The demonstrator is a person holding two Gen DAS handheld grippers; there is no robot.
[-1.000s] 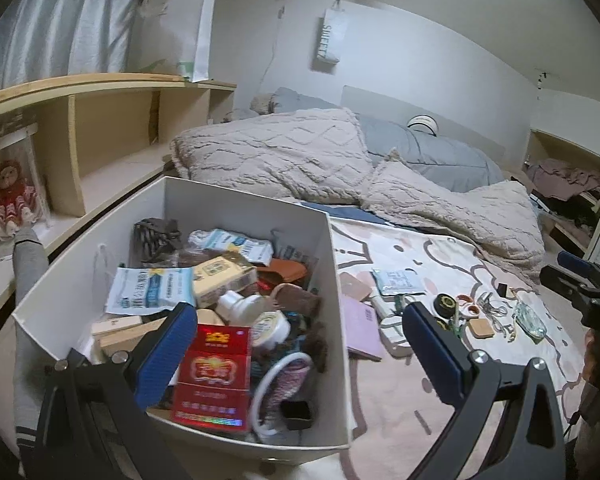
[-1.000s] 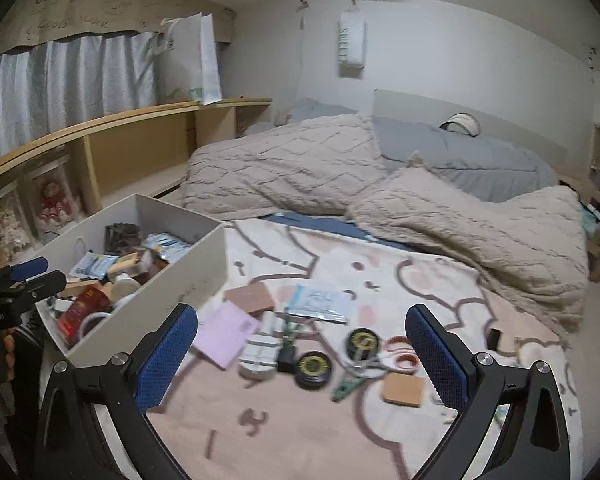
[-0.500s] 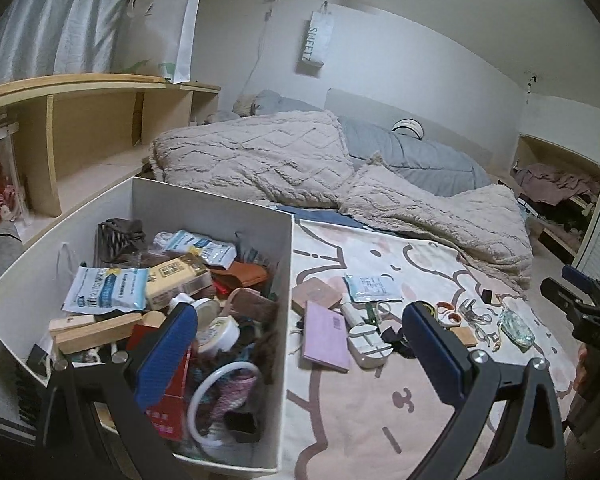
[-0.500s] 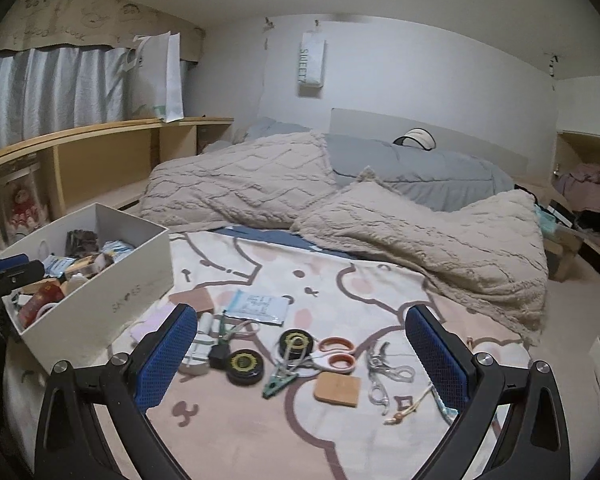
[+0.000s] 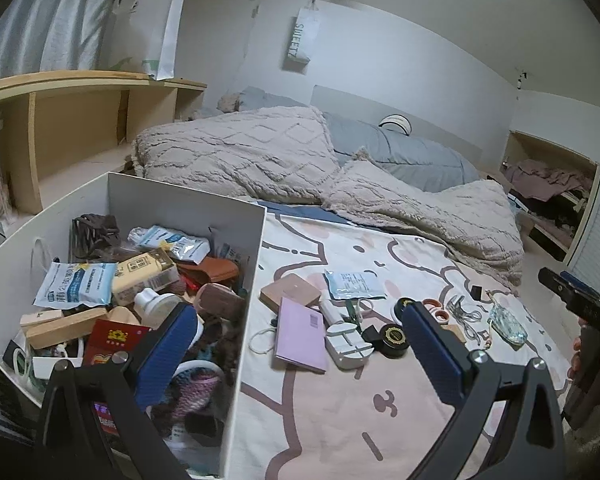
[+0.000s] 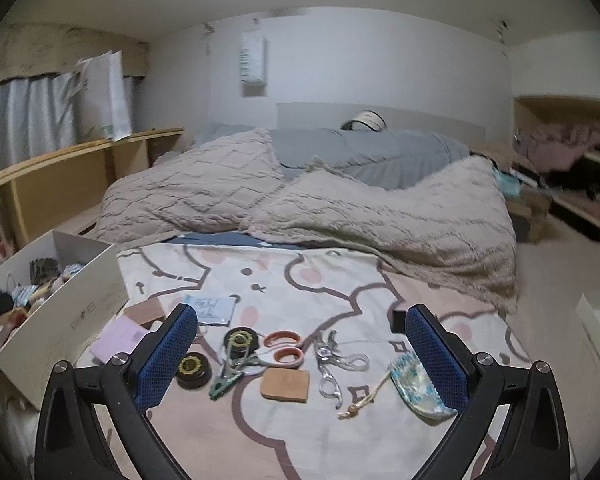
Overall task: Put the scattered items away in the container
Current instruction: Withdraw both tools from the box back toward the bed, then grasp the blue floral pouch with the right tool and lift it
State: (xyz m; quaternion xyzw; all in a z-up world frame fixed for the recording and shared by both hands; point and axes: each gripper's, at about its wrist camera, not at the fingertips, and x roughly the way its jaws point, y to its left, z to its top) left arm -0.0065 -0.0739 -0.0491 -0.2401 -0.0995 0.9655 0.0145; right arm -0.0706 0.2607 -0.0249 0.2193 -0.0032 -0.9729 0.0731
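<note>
- Left claw [image 5: 300,356] is released, empty, over the box [image 5: 252,280] wall.
- Right claw [image 6: 302,356] is released above scissors [image 6: 284,347], maybe a clip [image 6: 225,384] beside them.

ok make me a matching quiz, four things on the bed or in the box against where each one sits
1 orange-handled scissors
2 red printed carton
3 flat lilac booklet
4 blue patterned pouch

a inside the white box
b on the bedspread just outside the box wall
c by the right gripper's right finger
d among the clutter midway between the right fingers

Pairs: 1-d, 2-a, 3-b, 4-c
</note>
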